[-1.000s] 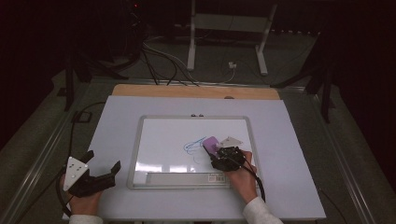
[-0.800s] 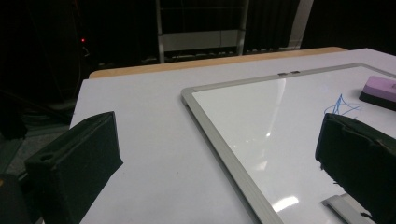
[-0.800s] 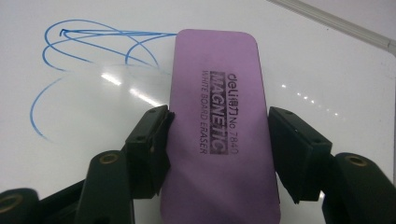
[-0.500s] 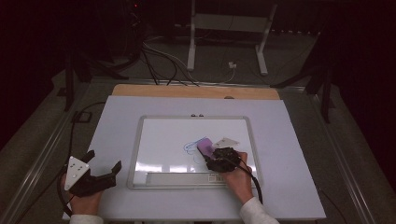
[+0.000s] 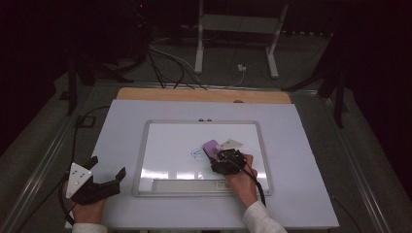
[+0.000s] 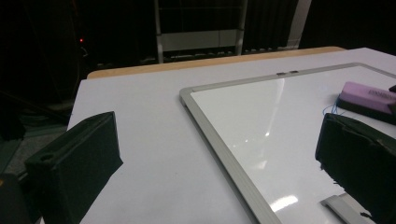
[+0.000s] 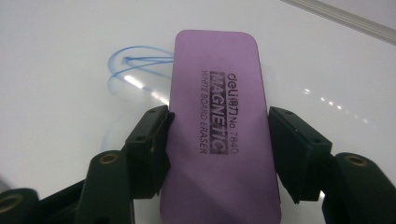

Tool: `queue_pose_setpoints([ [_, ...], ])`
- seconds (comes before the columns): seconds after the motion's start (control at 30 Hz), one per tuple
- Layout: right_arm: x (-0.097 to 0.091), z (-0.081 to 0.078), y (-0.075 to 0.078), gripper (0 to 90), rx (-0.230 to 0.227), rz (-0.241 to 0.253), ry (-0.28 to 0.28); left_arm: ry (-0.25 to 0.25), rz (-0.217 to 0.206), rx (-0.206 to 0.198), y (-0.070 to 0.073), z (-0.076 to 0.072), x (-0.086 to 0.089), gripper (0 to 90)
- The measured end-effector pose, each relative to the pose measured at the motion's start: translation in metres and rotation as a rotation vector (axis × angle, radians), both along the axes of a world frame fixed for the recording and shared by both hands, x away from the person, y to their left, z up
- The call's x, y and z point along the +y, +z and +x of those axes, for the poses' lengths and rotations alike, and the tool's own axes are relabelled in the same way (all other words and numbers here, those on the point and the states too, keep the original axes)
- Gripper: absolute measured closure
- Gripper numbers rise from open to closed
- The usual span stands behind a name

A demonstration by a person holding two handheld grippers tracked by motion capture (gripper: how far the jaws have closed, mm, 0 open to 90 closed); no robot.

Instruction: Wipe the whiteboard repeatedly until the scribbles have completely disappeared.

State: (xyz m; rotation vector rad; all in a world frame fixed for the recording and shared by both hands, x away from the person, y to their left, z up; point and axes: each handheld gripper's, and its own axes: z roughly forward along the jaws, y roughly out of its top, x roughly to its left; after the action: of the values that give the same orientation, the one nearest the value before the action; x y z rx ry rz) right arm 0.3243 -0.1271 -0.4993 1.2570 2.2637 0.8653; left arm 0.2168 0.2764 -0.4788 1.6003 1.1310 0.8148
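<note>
Left hand-held gripper (image 5: pixel 104 171) rested on the bench (image 5: pixel 121 126) left of the whiteboard (image 5: pixel 160 145), jaws apart, nothing between them. On the whiteboard, mid-right, blue scribble (image 7: pixel 133 63) sat just beside the purple eraser (image 7: pixel 217 121). Right hand-held gripper (image 7: pixel 217 140) was clamped on the eraser's long sides, pads squeezing near its rear half. Eraser looked light, rigid plastic shell, smooth and possibly slippery; likely soft felt underneath. Best hold: across the narrow width at mid-length, flat to the board.
</note>
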Motion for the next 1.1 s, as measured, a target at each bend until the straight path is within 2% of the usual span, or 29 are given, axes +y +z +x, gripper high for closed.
queue_pose_setpoints([
  [0.07, 0.003, -0.002, 0.000, 40.8, -0.003, -0.010, -0.001, 0.000, -0.001, 0.001, 0.000, 0.000, -0.001, 0.8],
  [0.2, 0.016, -0.013, 0.001, 40.8, 0.012, 0.011, 0.082, -0.003, 0.002, 0.001, 0.000, 0.001, -0.001, 0.8],
  [0.33, 0.030, -0.023, 0.002, 40.8, 0.014, 0.005, 0.163, -0.004, 0.003, 0.002, 0.000, 0.001, -0.001, 0.8],
  [0.43, 0.028, -0.021, 0.002, 40.8, 0.019, 0.005, 0.166, -0.001, -0.001, 0.001, 0.000, 0.000, -0.001, 0.8],
  [0.57, 0.017, -0.013, 0.002, 40.7, -0.006, -0.035, 0.101, 0.000, -0.006, 0.001, 0.000, 0.000, 0.001, 0.8],
  [0.63, 0.008, -0.006, 0.001, 40.7, 0.003, -0.024, 0.056, -0.001, -0.007, 0.001, 0.000, 0.000, 0.001, 0.8],
  [0.7, 0.004, -0.004, 0.001, 40.8, 0.010, -0.015, 0.044, -0.001, -0.010, 0.001, -0.001, 0.001, 0.000, 0.8],
  [0.77, 0.007, -0.007, 0.002, 40.8, 0.017, -0.010, 0.061, -0.002, -0.009, 0.005, -0.001, 0.001, 0.000, 0.8],
  [0.97, 0.025, -0.021, 0.003, 40.7, 0.029, 0.005, 0.181, -0.003, -0.008, 0.003, -0.001, 0.001, 0.000, 0.8],
  [1.07, 0.024, -0.019, 0.003, 40.8, 0.030, 0.002, 0.187, -0.002, -0.010, 0.004, -0.001, 0.001, 0.000, 0.8],
  [1.1, 0.022, -0.018, 0.003, 40.7, 0.018, -0.014, 0.173, -0.001, -0.012, 0.003, -0.001, 0.001, 0.000, 0.8],
])
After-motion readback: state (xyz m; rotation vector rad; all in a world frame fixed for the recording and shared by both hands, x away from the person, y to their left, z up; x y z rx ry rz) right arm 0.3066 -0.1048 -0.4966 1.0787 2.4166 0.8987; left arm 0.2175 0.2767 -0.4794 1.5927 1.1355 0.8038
